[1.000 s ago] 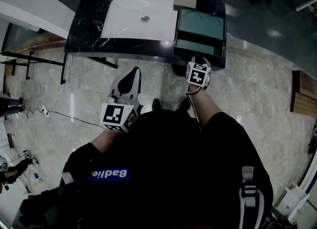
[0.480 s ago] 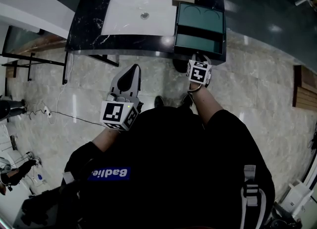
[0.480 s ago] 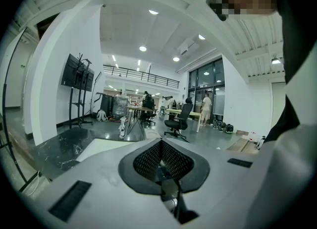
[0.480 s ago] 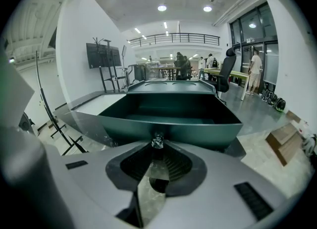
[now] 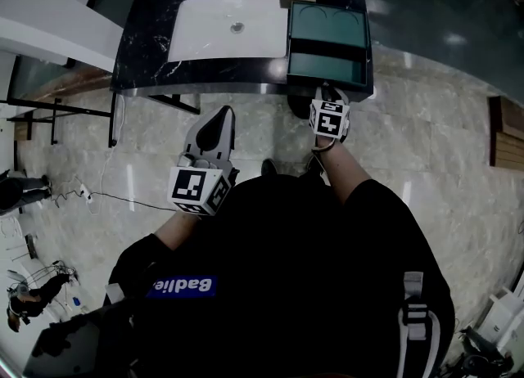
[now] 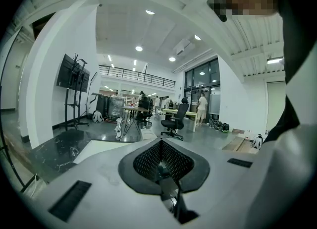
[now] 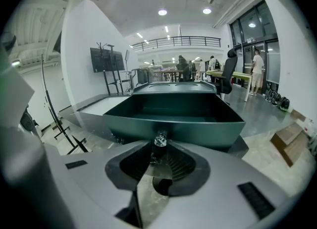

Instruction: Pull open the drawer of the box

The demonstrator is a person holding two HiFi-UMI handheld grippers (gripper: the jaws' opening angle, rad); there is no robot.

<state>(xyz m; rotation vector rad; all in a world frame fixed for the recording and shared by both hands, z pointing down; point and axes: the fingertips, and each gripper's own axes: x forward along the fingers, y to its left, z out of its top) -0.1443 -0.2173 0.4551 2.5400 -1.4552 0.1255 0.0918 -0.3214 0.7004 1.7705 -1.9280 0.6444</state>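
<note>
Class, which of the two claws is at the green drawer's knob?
The right claw, gripping the small silver knob of the open green drawer. The left claw is shut on nothing, short of the counter.

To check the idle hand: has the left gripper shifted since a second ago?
No. In the head view the left gripper keeps the same gap to the front edge of the black counter.

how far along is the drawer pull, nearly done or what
Done: the drawer already stands well out of the green box, its inside showing. In hand: the right gripper is shut on the drawer's knob. The left gripper is shut and empty. Left: perhaps a little more pull, then release.
</note>
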